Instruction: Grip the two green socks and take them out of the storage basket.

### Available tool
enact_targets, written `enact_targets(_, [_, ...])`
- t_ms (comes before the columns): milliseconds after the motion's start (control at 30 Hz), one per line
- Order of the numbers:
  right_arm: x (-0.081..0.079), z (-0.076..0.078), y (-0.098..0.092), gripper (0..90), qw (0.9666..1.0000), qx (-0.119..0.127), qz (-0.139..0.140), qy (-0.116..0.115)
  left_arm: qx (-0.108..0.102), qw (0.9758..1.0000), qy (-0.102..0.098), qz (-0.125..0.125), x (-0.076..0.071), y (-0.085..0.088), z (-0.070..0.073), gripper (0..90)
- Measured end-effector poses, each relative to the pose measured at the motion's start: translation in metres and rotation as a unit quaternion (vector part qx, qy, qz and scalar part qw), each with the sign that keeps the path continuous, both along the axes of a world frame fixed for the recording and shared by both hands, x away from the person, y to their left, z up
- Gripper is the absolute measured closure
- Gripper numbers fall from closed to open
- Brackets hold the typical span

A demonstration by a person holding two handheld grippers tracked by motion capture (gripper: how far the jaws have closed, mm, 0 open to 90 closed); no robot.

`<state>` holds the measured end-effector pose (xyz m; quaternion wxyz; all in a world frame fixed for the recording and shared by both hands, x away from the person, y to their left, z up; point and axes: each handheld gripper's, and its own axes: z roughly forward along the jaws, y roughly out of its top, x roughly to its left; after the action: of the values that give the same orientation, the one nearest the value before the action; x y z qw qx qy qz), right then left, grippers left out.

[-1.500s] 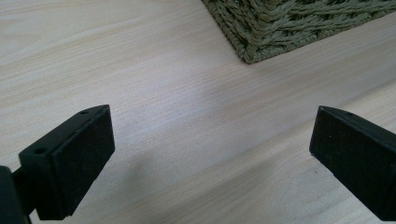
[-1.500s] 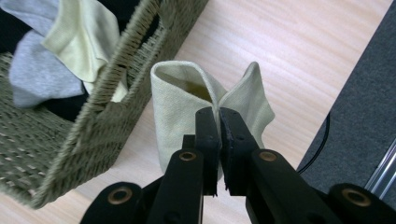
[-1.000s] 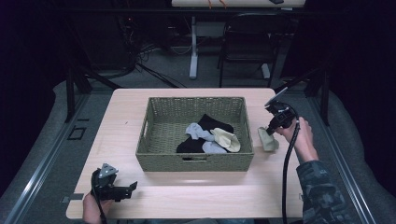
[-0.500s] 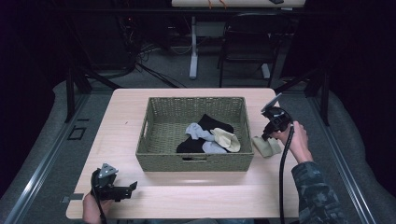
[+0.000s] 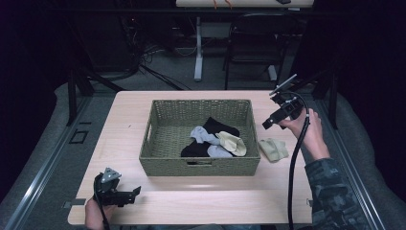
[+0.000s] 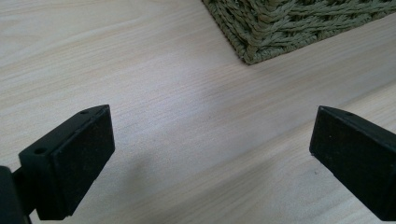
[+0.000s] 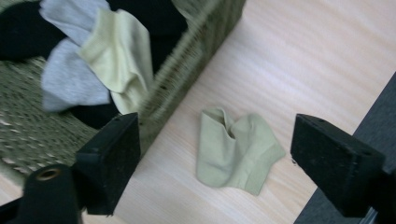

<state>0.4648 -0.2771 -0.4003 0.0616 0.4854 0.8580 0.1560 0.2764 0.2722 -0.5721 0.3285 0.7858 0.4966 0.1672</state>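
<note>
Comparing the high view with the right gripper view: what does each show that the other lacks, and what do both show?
High view alone: the left tongs open near the table's front left corner, the person's hands, and the floor and chair beyond.

Right gripper view alone: a close look along the right tongs, jaws wide apart with nothing between them, having just been opening.

Both: the basket of socks, a pale green sock lying on the table just outside its right wall, and another pale green sock inside.
</note>
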Motion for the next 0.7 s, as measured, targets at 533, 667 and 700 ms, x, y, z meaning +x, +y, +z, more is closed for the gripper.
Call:
enact_targets(533, [0.003,0.036,0.071,5.6,0.9969,0.01,0.073,-0.028,-0.001,1.0,-0.002,0.001,0.0,0.0,0.0,0.0])
enact_targets(667, [0.007,0.031,0.086,3.3,0.9962,0.01,0.083,-0.025,-0.002,1.0,-0.002,0.0,0.0,0.0,0.0,0.0])
enact_targets(700, [0.008,0.03,0.089,3.0,0.996,0.008,0.086,-0.022,-0.002,1.0,-0.002,0.0,0.0,0.0,0.0,0.0])
